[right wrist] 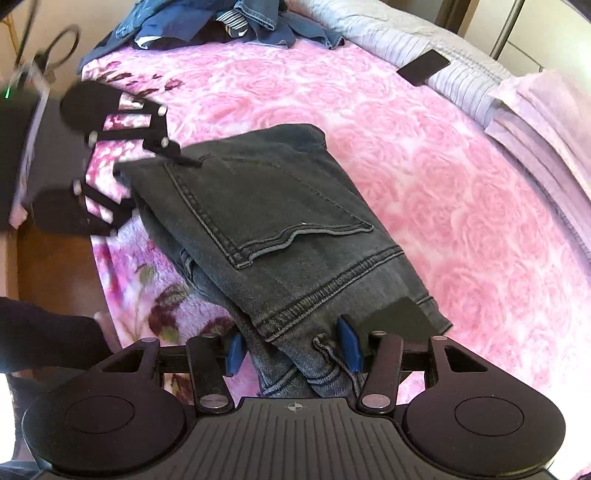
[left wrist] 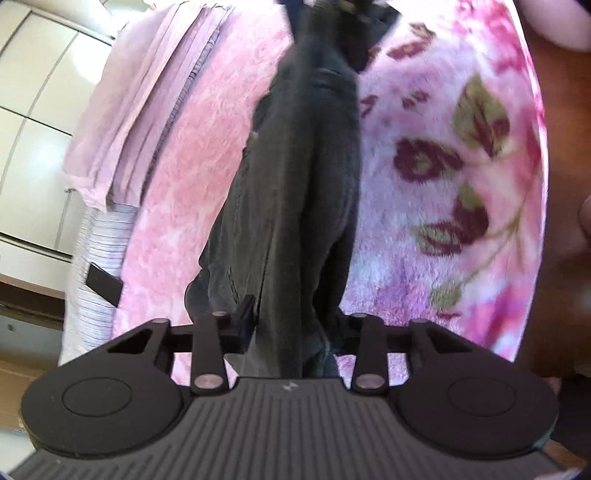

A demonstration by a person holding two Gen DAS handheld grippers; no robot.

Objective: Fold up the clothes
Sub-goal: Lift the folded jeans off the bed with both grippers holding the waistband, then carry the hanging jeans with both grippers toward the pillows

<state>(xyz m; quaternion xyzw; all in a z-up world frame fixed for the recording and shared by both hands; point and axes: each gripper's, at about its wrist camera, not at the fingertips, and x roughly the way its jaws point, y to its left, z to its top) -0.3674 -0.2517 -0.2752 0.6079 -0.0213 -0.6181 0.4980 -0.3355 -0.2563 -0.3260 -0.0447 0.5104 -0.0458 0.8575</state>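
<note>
Dark grey jeans point(right wrist: 266, 218) lie folded on a pink floral blanket point(right wrist: 424, 177), back pocket up. My right gripper point(right wrist: 293, 349) is shut on the near end of the jeans, cloth bunched between its blue pads point(right wrist: 349, 347). My left gripper point(right wrist: 133, 177) shows at the left in the right wrist view, holding the far end of the jeans. In the left wrist view the jeans point(left wrist: 295, 192) run away from my left gripper point(left wrist: 291, 325), which is shut on them.
A heap of blue clothes point(right wrist: 229, 22) lies at the far end of the bed. A black phone point(right wrist: 423, 66) rests on a striped grey sheet point(right wrist: 454, 79). Folded pale pink cloth point(right wrist: 543, 122) lies at the right. White cupboards point(left wrist: 33, 110) stand beyond the bed.
</note>
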